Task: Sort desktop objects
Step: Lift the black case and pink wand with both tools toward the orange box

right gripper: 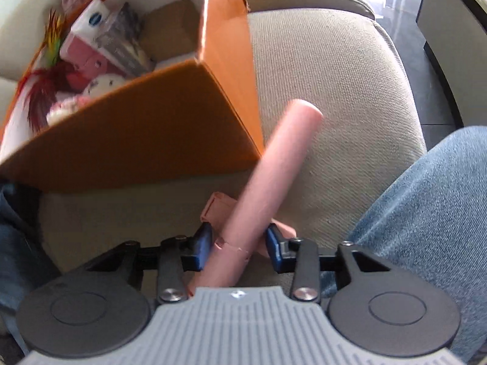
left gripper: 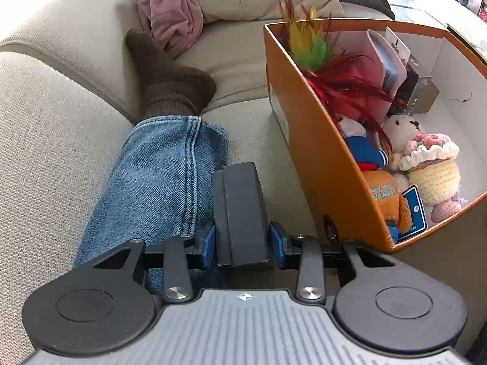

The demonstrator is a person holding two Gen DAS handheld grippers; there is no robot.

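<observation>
Beige woven sofa (left gripper: 54,121) carries everything; no counter is in view. The person's legs in blue jeans (left gripper: 170,170) lie along it, a brown sock (left gripper: 170,79) pointing at a crumpled pink cloth (left gripper: 167,15) on the far cushion.

Orange cardboard box (left gripper: 322,164) sits on the seat cushion between the legs, open at the top, evidently the sorting bin. It already holds red and yellow-green feathers (left gripper: 307,39), a pink carton (left gripper: 362,70), a dark packet (left gripper: 417,85), a white crochet bear (left gripper: 401,127), a crochet cupcake doll (left gripper: 432,170) and an orange plush (left gripper: 386,197). The right-hand floor of the box looks bare.

Left tongs (left gripper: 242,240): clenched on a dark grey rectangular block (left gripper: 240,210), held low beside the box's near-left wall, over the jeans. Judgement: the wall stands in the way, so the block must be lifted over the rim.

Right tongs (right gripper: 238,245): grasping a pink tube (right gripper: 268,182) near its base. The tube slants up and right, its tip beside the box's corner. A pink hinged part (right gripper: 216,210) is behind it; what it is, cannot tell. The view is motion-blurred. Judgement: the long tube may snag on the rim or the feathers.
</observation>
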